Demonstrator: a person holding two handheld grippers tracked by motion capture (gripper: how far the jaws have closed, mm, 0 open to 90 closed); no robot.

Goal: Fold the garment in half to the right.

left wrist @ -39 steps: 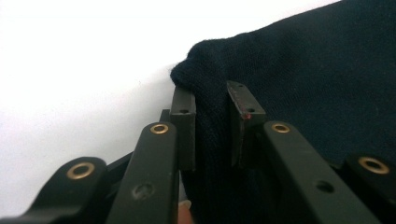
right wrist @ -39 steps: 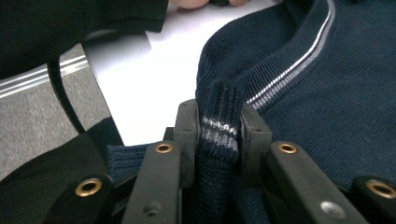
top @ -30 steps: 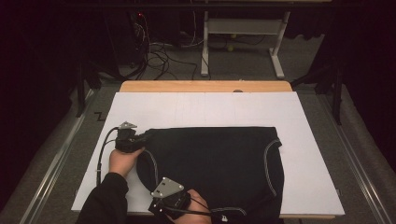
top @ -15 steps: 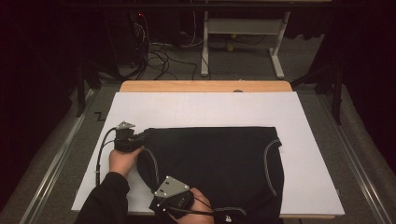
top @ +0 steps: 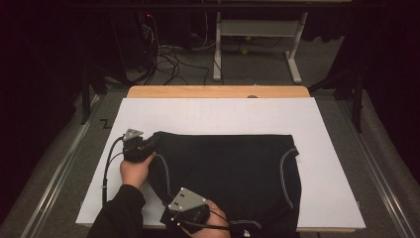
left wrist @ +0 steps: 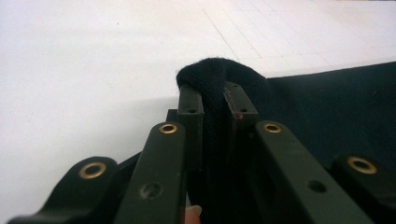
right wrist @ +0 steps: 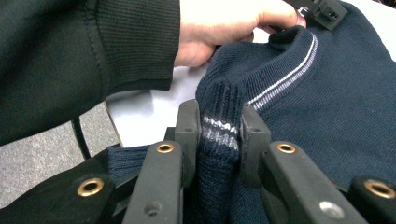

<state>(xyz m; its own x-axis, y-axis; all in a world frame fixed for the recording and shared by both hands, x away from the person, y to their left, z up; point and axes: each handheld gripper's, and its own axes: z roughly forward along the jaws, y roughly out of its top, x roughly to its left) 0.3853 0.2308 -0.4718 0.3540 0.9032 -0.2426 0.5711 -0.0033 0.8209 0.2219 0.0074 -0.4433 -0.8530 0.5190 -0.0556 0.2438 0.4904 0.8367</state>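
Observation:
A dark navy knit sweater (top: 233,168) with pale stripe trim lies flat on the white board (top: 218,116). My left gripper (top: 151,143) is at its far left corner, shut on a fold of the knit (left wrist: 215,74) that bulges up between the jaws. My right gripper (top: 167,206) is at the near left edge, by the table's front, shut on the ribbed, striped hem (right wrist: 222,128). In the right gripper view the sweater (right wrist: 327,93) runs away toward the person's left hand (right wrist: 219,28) and the left gripper (right wrist: 322,11).
The white board lies on a wooden table (top: 218,91) with metal rails along both sides. Behind it are a desk frame (top: 257,44) and loose cables (top: 168,54) on the floor. Bare board stretches far and right of the sweater.

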